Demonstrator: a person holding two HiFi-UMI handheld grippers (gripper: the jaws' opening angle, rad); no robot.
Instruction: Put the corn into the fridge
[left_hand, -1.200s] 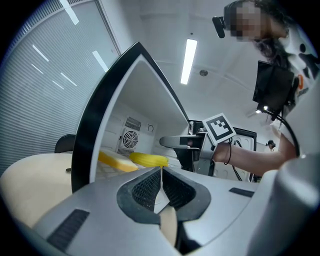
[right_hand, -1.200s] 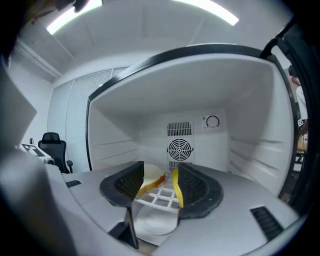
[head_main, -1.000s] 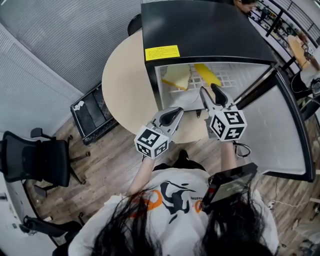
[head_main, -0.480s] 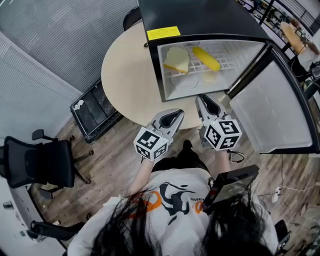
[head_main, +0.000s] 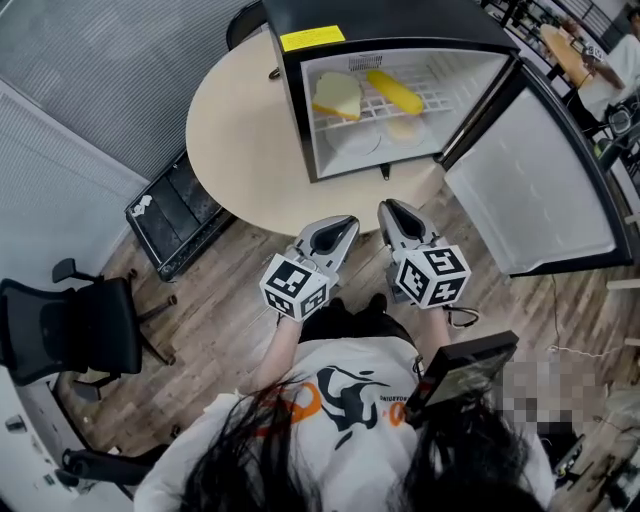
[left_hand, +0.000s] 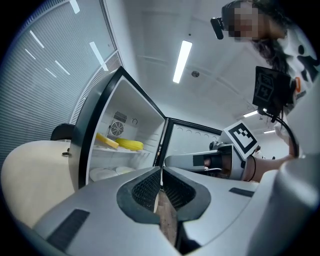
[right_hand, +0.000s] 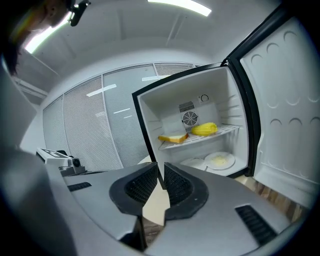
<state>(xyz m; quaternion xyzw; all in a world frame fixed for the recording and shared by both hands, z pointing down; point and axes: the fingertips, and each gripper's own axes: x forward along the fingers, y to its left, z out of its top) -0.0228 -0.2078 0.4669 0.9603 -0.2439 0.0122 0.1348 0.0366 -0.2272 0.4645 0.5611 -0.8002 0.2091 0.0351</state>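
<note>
The yellow corn (head_main: 393, 91) lies on the wire shelf inside the open black fridge (head_main: 400, 20), beside a slice of bread (head_main: 336, 95). The left gripper view shows the corn (left_hand: 131, 145) and so does the right gripper view, as corn (right_hand: 204, 129) next to bread (right_hand: 172, 137). My left gripper (head_main: 343, 226) is shut and empty, held in front of the table's edge. My right gripper (head_main: 388, 209) hangs beside it, its jaws closing together with nothing between them. Both point toward the fridge from a short distance.
The fridge stands on a round beige table (head_main: 240, 140), and its door (head_main: 540, 180) is swung wide to the right. Two plates (head_main: 405, 130) rest on the fridge floor. A black crate (head_main: 175, 215) and an office chair (head_main: 70, 330) stand on the wood floor at the left.
Both grippers have drawn back from the fridge mouth toward the person. The right gripper's jaws, open a second ago, have closed. The corn stays on the shelf.
</note>
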